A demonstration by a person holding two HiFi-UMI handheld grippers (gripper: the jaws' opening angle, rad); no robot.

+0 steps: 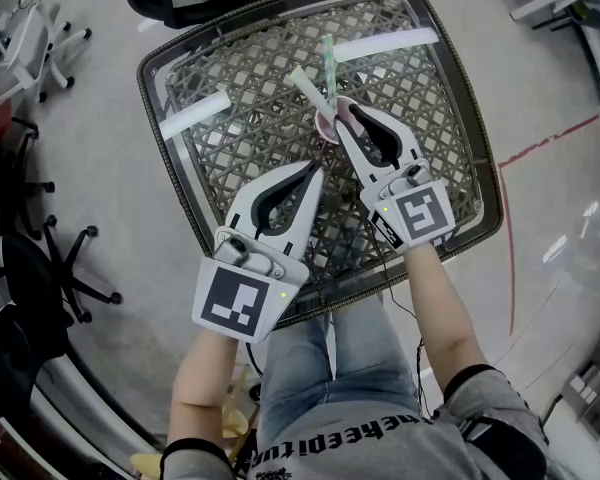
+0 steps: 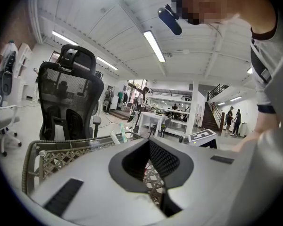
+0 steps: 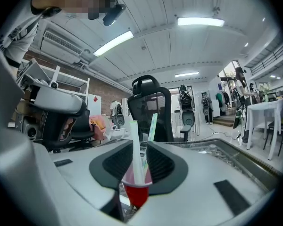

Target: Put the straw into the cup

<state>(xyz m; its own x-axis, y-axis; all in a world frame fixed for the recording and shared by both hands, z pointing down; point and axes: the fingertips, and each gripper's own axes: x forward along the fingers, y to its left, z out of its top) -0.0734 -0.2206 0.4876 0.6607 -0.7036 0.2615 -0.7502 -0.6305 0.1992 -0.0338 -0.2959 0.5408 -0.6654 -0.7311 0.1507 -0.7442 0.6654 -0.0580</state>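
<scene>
Evidently the task is all but complete. The red cup [image 1: 327, 126] stands on the wicker table [image 1: 152, 108], with a white straw [image 1: 305, 86] and a green straw [image 1: 328, 53] both leaning upright inside it. The right gripper [image 1: 338, 120] has its jaws spread, one on either side of the cup, with no pinch evident. The left gripper [image 1: 315, 173] rests nearby with its jaws pressed together on nothing. Remaining, by my judgement: drawing the right gripper clear without tipping the cup.

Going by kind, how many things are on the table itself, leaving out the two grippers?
Cup: 1
Straws: 2, a white straw and a green straw
Total: 3
</scene>
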